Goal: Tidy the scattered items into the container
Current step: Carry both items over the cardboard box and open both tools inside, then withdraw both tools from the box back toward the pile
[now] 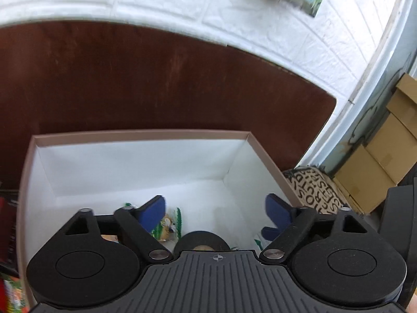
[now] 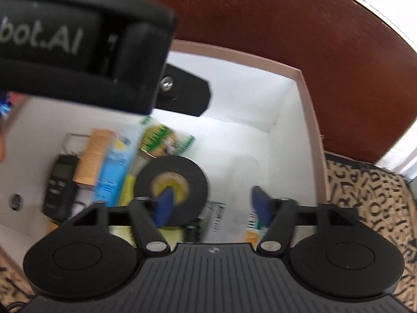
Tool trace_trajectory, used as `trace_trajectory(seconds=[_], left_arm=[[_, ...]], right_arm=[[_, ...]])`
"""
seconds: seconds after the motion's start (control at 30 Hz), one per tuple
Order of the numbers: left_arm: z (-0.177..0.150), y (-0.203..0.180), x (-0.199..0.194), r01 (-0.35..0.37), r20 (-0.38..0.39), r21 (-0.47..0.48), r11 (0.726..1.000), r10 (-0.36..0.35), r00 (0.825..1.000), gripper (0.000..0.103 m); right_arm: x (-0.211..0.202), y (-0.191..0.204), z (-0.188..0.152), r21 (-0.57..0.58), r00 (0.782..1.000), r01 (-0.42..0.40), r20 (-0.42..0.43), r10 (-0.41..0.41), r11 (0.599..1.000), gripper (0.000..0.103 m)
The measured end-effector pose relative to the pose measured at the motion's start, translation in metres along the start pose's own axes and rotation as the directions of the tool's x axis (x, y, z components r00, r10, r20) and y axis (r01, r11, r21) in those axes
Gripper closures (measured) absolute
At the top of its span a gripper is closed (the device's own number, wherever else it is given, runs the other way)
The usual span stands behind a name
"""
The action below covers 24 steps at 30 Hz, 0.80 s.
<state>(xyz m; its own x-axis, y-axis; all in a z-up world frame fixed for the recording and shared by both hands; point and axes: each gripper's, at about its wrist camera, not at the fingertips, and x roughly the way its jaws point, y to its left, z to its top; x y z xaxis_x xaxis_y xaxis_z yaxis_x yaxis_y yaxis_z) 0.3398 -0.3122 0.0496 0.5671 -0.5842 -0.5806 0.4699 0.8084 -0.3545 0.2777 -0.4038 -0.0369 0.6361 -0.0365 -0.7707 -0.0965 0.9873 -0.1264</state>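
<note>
A white box with a tan rim (image 1: 146, 134) (image 2: 310, 104) holds the tidied items. In the right wrist view a black tape roll (image 2: 172, 182) lies in it beside an orange-and-blue carton (image 2: 104, 161), a green-and-yellow packet (image 2: 166, 138), a black handheld meter (image 2: 61, 185) and small packets (image 2: 234, 221). My left gripper (image 1: 216, 212) is open and empty above the box, over the tape roll (image 1: 200, 240) and green packet (image 1: 169, 224). My right gripper (image 2: 211, 206) is open and empty above the box. The left gripper's body (image 2: 78, 47) hides the box's far left.
The box stands against a dark brown board (image 1: 156, 78) below a white brick-pattern wall (image 1: 234, 13). A letter-patterned cloth (image 2: 370, 195) (image 1: 315, 190) lies under and right of the box. Cardboard boxes (image 1: 385, 151) stand at the far right.
</note>
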Motion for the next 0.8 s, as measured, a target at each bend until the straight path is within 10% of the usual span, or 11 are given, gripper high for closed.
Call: trace_trajectory(seconds=[0.17,0.8], left_arm=[[-0.002,0.001,-0.018,-0.016,0.036,-0.008,1.000,0.016,0.999,0.000],[-0.043,-0.019,-0.094,-0.213,0.086,0.113,0.970,0.204,0.975,0.000]], right_arm=[[-0.022,0.013,-0.004,-0.042,0.998,0.055,0.043,-0.053,0.998,0.002],[-0.081,0.036,-0.021,-0.008,0.987,0.044,0.154,-0.043,0.999,0.000]])
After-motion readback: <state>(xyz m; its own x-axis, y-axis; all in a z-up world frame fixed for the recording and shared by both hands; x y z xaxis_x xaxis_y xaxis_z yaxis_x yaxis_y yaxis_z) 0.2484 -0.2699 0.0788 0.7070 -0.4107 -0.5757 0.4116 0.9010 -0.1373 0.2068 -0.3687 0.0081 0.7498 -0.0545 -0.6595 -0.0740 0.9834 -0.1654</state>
